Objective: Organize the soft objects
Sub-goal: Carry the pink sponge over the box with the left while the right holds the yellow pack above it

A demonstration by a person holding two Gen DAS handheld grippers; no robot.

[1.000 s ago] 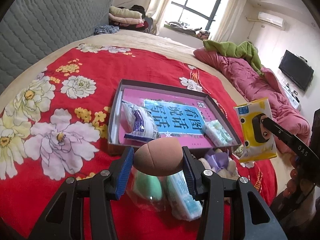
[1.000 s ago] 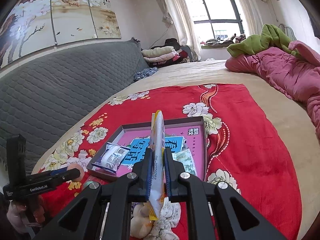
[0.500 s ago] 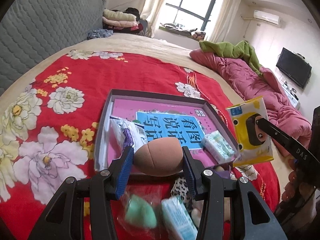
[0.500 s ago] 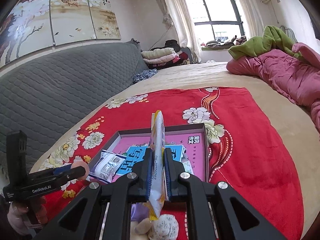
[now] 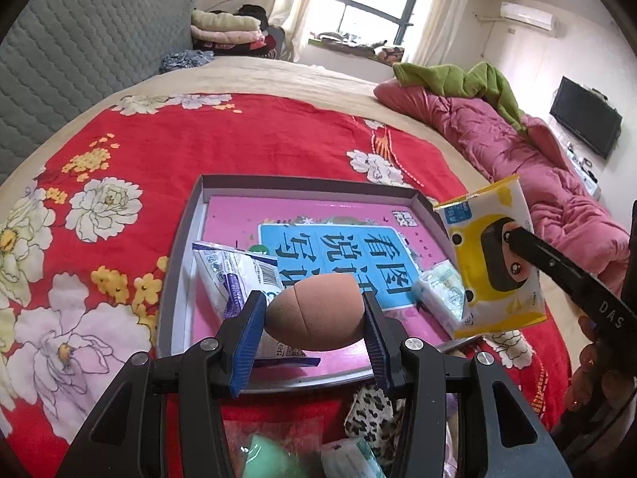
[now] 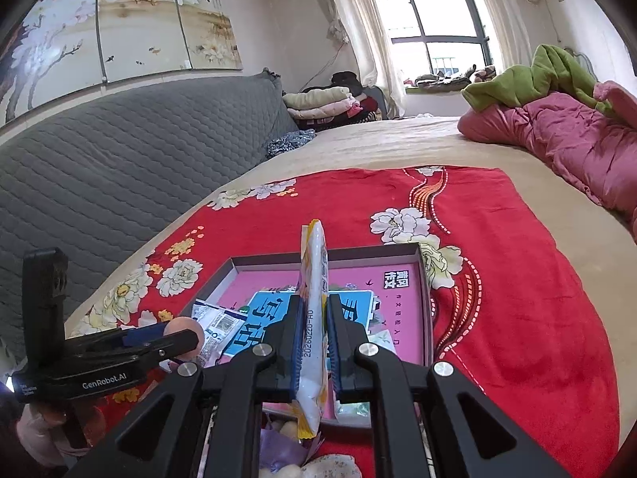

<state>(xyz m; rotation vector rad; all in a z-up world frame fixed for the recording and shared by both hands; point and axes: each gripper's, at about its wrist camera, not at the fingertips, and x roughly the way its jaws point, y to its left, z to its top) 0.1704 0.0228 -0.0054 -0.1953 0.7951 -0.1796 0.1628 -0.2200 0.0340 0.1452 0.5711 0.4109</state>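
My left gripper (image 5: 314,312) is shut on a tan egg-shaped sponge (image 5: 314,312), held over the near edge of a grey shallow box (image 5: 179,259) with a pink and blue book in its bottom. My right gripper (image 6: 316,338) is shut on a yellow and white wipes packet (image 6: 314,298), upright and edge-on above the same box (image 6: 425,279); that packet (image 5: 493,263) hangs at the box's right side in the left wrist view. A white and purple packet (image 5: 235,275) and a small pale green tissue pack (image 5: 438,294) lie in the box.
The box sits on a red flowered blanket (image 5: 258,131) on a bed. Near me lie a green sponge in a bag (image 5: 270,454), a leopard-print cloth (image 5: 370,410) and a plush toy (image 6: 286,434). A pink quilt (image 5: 497,139) lies right, a grey headboard (image 6: 119,167) left.
Both grippers have moved forward over the box with their loads still held. The loose items near me have slid toward the bottom of both views.
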